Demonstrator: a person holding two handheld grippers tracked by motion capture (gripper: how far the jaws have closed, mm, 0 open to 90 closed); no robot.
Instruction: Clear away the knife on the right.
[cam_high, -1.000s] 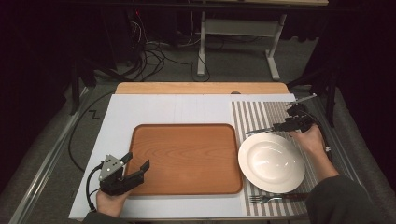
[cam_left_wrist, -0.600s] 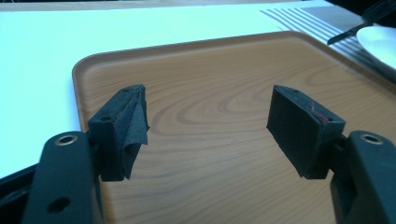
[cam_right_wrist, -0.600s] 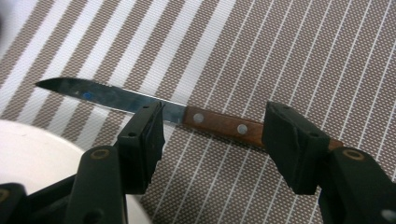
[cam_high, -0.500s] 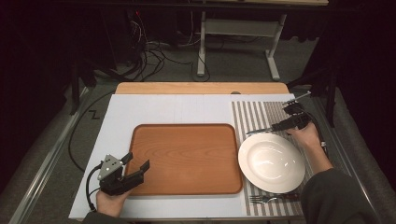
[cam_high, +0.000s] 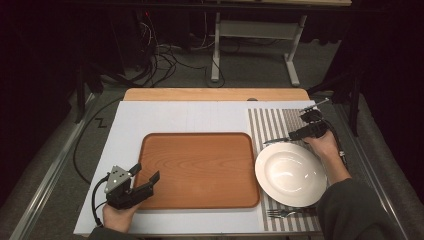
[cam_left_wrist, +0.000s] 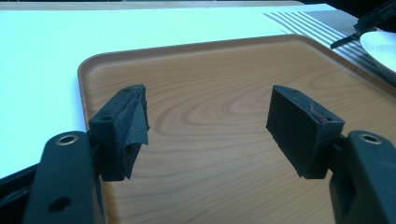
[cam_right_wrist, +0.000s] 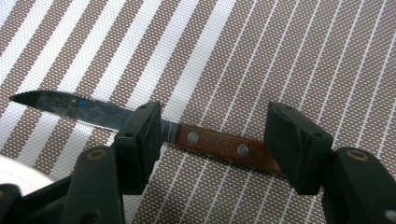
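Note:
A steak knife with a wooden handle and serrated blade lies flat on the striped placemat. My right gripper hovers open just over it, one jaw above the blade's root, the other above the handle's end, and the jaws have just been opening a little. In the high view the right gripper is behind the white plate, and the knife blade sticks out to its left. My left gripper is open and empty over the near left corner of the wooden tray.
A fork lies on the placemat in front of the plate. The tray sits on a white mat. The plate's rim shows at the far right of the left gripper view. Cables and a desk frame are on the floor beyond the table.
My right hand has come slightly nearer and lower, onto the knife. The knife, the plate and my left gripper have stayed where they were.

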